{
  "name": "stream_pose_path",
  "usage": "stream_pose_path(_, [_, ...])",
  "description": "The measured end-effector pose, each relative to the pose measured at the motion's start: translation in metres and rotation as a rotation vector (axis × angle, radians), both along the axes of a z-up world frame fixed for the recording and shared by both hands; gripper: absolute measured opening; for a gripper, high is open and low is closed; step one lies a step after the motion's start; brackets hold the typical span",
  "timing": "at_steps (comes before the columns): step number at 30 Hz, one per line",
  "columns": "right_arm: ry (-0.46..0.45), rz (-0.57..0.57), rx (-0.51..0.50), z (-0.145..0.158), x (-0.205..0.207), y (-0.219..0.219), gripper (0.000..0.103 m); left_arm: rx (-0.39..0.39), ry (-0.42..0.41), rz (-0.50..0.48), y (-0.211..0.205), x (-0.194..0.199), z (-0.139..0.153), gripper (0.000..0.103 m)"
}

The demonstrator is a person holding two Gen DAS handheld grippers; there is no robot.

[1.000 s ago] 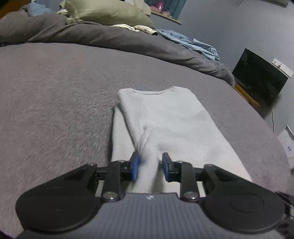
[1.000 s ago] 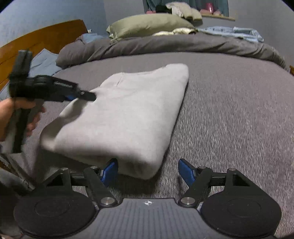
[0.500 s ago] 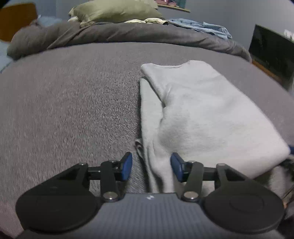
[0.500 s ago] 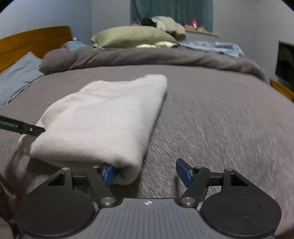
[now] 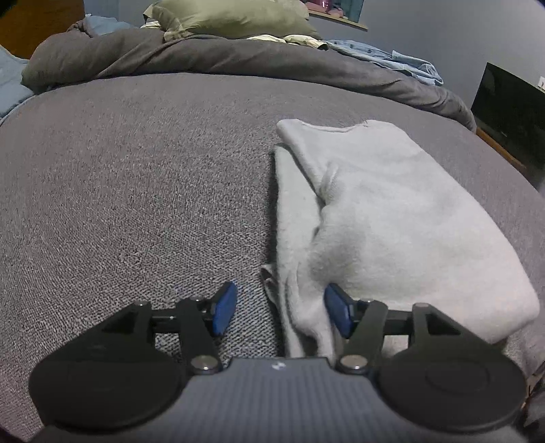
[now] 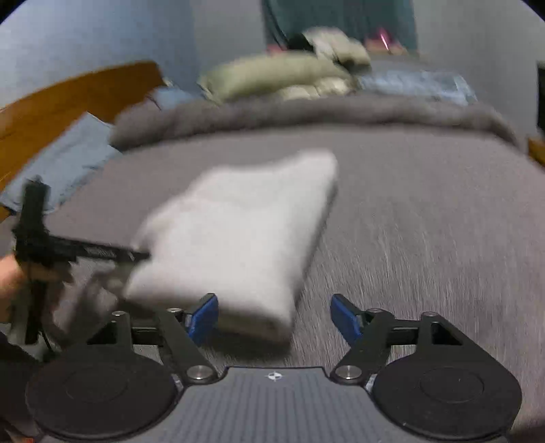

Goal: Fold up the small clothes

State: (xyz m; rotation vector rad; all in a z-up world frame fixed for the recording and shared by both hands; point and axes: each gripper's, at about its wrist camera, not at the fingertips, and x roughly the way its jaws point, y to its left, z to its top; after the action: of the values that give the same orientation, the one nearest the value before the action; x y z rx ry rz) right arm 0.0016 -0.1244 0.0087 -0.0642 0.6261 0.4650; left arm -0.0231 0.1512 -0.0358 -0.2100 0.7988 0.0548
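Both tongs are spread wide. The left gripper straddles the near edge of the folded top, its right pad against the cloth. The right gripper hangs at the top's near corner, pinching nothing. The top lies on the grey bed, pillow beyond.

the bed fills most of the frame under a grey cover. a folded pale garment lies on it, right of centre. a dark duvet is bunched along the top, with a green pillow and blue clothes behind.
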Motion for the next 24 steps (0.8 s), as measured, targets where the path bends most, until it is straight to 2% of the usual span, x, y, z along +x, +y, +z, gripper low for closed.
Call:
stream_pose_path(2, [-0.009, -0.008, -0.015, -0.003, 0.009, 0.006, 0.08, 0.01, 0.0, -0.008, -0.002, 0.0, 0.001, 0.059])
stream_pose_path(6, [0.029, -0.046, -0.033, -0.02, 0.036, 0.014, 0.077, -0.005, -0.002, -0.008, 0.0, 0.001, 0.001, 0.06])
stream_pose_path(9, [0.106, -0.095, -0.051, -0.038, 0.047, 0.006, 0.078, -0.011, -0.003, -0.01, 0.003, 0.002, -0.001, 0.066])
stream_pose_path(13, [0.191, -0.159, 0.05, -0.043, 0.053, -0.005, 0.08, -0.048, 0.005, 0.007, 0.009, 0.003, 0.0, 0.067])
stream_pose_path(15, [0.213, -0.143, 0.121, -0.036, 0.055, -0.008, 0.079, -0.104, 0.003, 0.019, 0.013, 0.002, 0.007, 0.067])
stream_pose_path(17, [0.223, -0.128, 0.196, -0.027, 0.06, -0.013, 0.081, -0.203, -0.014, 0.02, 0.022, -0.001, 0.016, 0.067])
stream_pose_path(19, [0.215, -0.131, 0.239, -0.018, 0.069, -0.018, 0.087, -0.305, -0.004, 0.019, 0.033, -0.004, 0.019, 0.071])
stream_pose_path(22, [0.222, -0.103, 0.261, -0.013, 0.093, -0.02, 0.088, -0.429, 0.076, -0.003, 0.044, -0.007, 0.014, 0.073])
stream_pose_path(24, [0.239, -0.07, 0.254, -0.013, 0.111, -0.018, 0.09, -0.432, 0.122, -0.029, 0.044, -0.007, 0.007, 0.073])
